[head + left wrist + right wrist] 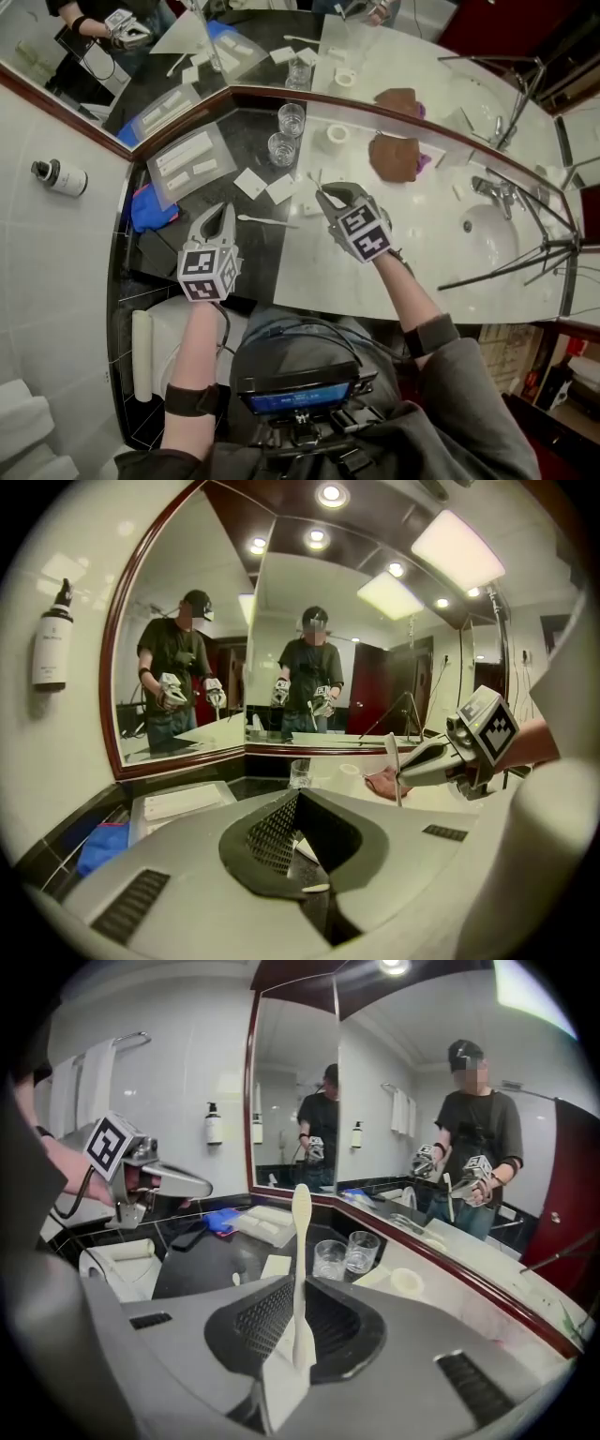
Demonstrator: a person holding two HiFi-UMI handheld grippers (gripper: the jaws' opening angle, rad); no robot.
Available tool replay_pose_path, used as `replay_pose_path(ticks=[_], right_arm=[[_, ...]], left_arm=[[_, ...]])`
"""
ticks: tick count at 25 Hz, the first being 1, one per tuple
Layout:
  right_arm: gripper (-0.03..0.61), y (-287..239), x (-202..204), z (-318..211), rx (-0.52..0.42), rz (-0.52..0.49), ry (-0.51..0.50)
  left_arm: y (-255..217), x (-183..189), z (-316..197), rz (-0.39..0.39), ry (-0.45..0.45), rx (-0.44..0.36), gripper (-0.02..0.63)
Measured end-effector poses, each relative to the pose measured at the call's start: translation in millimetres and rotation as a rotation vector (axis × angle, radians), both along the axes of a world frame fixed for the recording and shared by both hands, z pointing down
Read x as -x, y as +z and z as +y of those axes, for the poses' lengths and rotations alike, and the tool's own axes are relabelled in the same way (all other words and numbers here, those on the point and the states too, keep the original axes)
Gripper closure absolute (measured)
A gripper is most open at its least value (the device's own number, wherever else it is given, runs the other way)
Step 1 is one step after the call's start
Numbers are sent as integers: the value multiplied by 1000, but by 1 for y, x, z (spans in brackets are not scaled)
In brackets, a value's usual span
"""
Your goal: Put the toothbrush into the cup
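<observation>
The right gripper [325, 195] sits just right of centre in the head view, over the pale counter [422, 239]. Its jaws are clamped on the toothbrush [300, 1241]. In the right gripper view the toothbrush stands upright at centre frame, its lower end pinched between the pads and its tip above the jaws. The left gripper view shows it at right, a thin white stick [395, 772] rising from the right gripper's tip.

The left gripper [223, 210] hangs left of centre over the dark part of the counter, with its jaws together and nothing between them.

A cup [282, 148] stands above centre in the head view. A second cup [291, 119] is just beyond it, near the mirror's edge. Both are upright, clear and well apart from the toothbrush. In the right gripper view they show just right of the toothbrush's shaft.

A white stick [265, 220] lies flat on the dark counter between the two grippers. Two white packets [251, 182] lie just above it. A brown cloth [394, 157] lies at upper right, and the sink [487, 230] is at right. A bottle [58, 176] is on the wall at far left.
</observation>
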State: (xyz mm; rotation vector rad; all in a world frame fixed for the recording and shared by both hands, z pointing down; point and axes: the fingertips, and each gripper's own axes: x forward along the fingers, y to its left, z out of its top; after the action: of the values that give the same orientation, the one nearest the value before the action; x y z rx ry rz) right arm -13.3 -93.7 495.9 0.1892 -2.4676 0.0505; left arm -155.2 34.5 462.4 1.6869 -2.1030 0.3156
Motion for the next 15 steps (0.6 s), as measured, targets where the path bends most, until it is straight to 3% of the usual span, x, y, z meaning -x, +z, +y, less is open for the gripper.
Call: replay_pose_path(ticks=[5, 15], right_arm=[[518, 32, 24, 62, 14, 118, -195], [518, 101, 57, 151, 60, 339, -414]], left_arm=[[6, 14, 31, 3, -53, 9, 612], [24, 53, 89, 41, -157, 11, 612]])
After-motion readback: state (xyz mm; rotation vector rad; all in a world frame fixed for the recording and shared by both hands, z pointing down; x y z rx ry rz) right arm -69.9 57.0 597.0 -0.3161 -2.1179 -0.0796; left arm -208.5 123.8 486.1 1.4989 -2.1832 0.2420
